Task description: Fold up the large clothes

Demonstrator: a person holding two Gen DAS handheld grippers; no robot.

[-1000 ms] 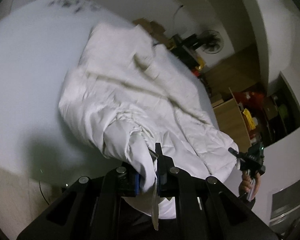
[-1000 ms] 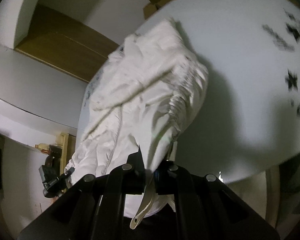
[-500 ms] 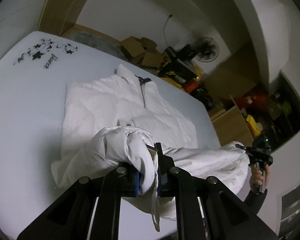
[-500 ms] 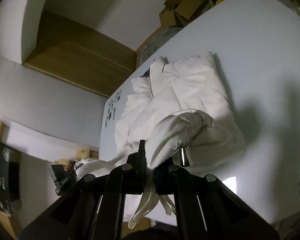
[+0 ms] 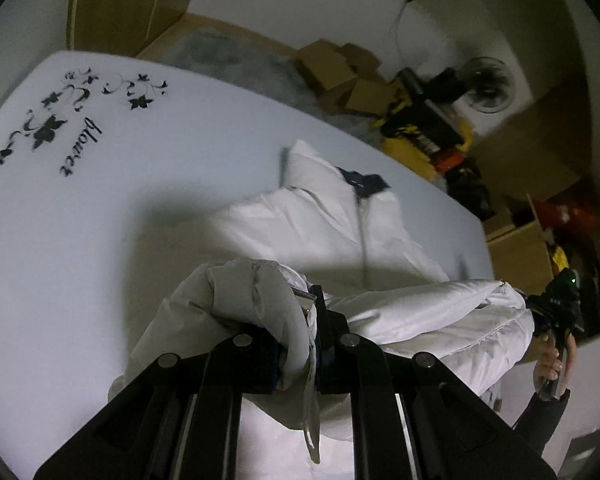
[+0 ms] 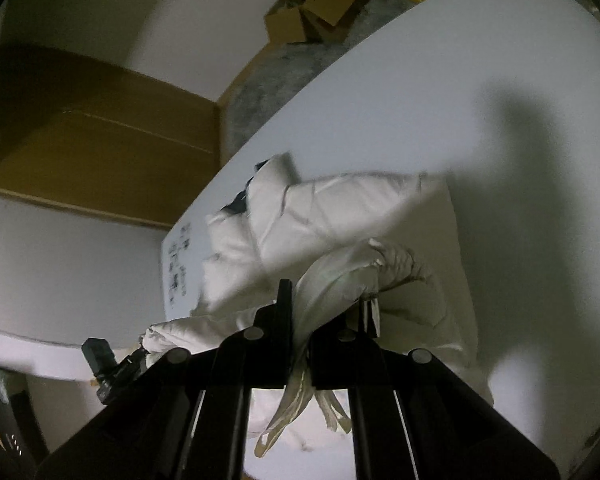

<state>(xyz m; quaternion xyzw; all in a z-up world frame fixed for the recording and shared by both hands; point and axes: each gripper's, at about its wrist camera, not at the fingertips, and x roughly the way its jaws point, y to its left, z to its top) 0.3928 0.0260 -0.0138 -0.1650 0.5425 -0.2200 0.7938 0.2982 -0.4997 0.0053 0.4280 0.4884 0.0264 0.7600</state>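
A white padded jacket (image 5: 332,232) lies on the white table (image 5: 180,128), collar and dark zip end at the far side. My left gripper (image 5: 306,312) is shut on the jacket's bottom hem and holds it above the lying part. My right gripper (image 6: 300,304) is shut on the other bottom corner of the jacket (image 6: 340,216); white drawstrings hang below it. In the left wrist view the right gripper (image 5: 556,312) shows at the right edge. In the right wrist view the left gripper (image 6: 104,364) shows at lower left. The hem stretches between them.
Black flower print and lettering (image 5: 76,120) mark the table's far left corner. Cardboard boxes (image 5: 340,76), a yellow and black bag (image 5: 424,136) and a fan (image 5: 492,88) stand beyond the table. A wooden panel (image 6: 100,140) lines the wall.
Both grippers have carried the jacket's bottom hem up and forward over its body toward the collar. The jacket, hanging bunched a second ago, now lies flat with its lower part doubled over.
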